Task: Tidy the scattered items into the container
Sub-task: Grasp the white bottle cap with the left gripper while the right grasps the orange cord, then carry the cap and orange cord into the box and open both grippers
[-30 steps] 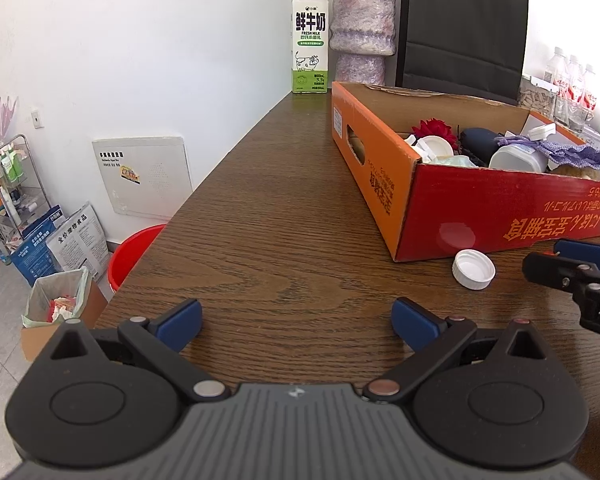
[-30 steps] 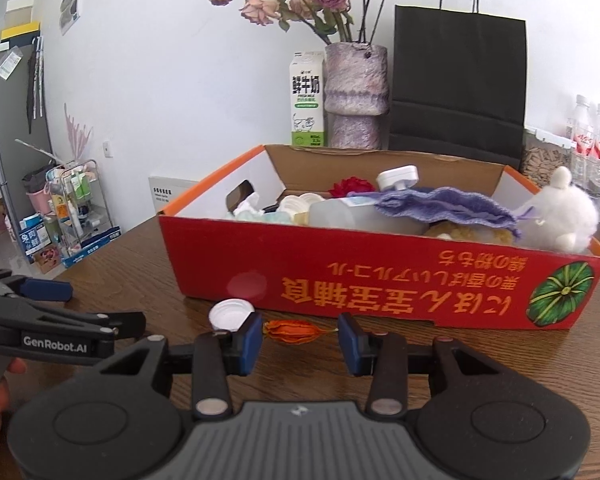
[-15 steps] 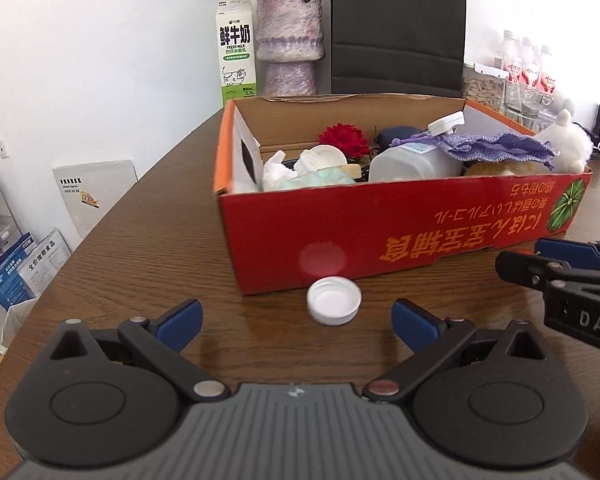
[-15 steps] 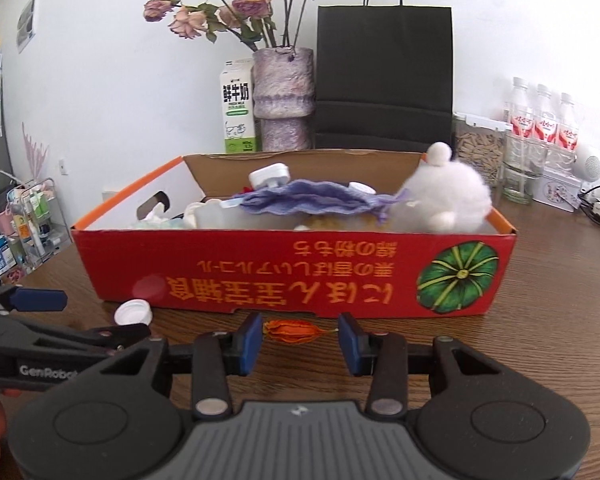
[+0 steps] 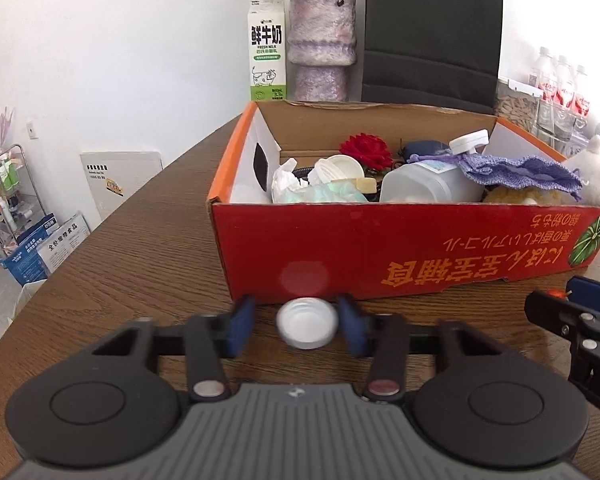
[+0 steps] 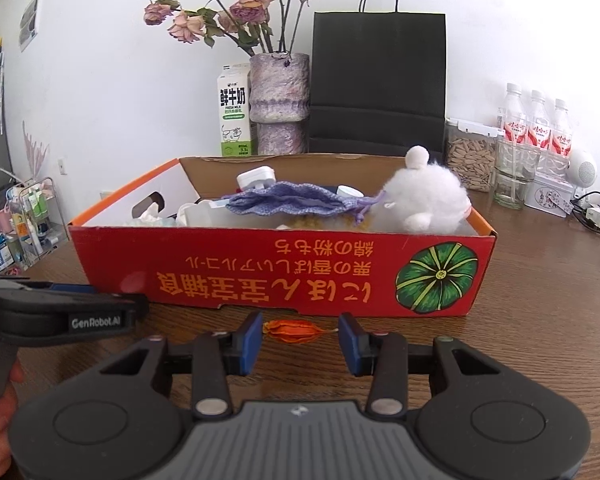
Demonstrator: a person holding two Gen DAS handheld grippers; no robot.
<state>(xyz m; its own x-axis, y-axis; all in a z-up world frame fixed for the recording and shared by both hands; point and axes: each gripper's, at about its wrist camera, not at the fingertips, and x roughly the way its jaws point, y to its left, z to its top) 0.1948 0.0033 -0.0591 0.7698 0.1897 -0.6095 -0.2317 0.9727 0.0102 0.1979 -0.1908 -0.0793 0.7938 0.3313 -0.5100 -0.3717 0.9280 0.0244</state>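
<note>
Box [image 5: 380, 248] came first: stiff red card, open-topped, standing on the desk [image 5: 140, 240] and already well filled with a jug [image 5: 428, 186], a purple knitted pouch [image 5: 516, 172], a white plush toy [image 6: 424, 196] and smaller bits. You had no need to take hold of it, only to clear its near wall.

Two loose items lay on the desk just in front of that wall. The cap [image 5: 307, 327] was white plastic, a shallow ring with its hollow side up, light, rigid and likely slick. Your left tongs [image 5: 298, 330] had just been closing with the cap between the blue pads; the right pad looked almost against its rim, while the left pad stood a little apart, so I judged the grip not yet made. The rim, taken across its full width, looked the best hold. Being so light, it would probably skate away if one pad met it first, and a hard squeeze could pop it out.

The orange husk [image 6: 296, 330], a papery dried thing with a thin stalk, looked nearly weightless, soft and easy to crush. Your right tongs [image 6: 299, 344] were partly spread, with the husk lying between the pad tips and touching neither. The ribbed body, taken gently at its widest part, seemed safer than the stalk, which I judged likely to snap.
</note>
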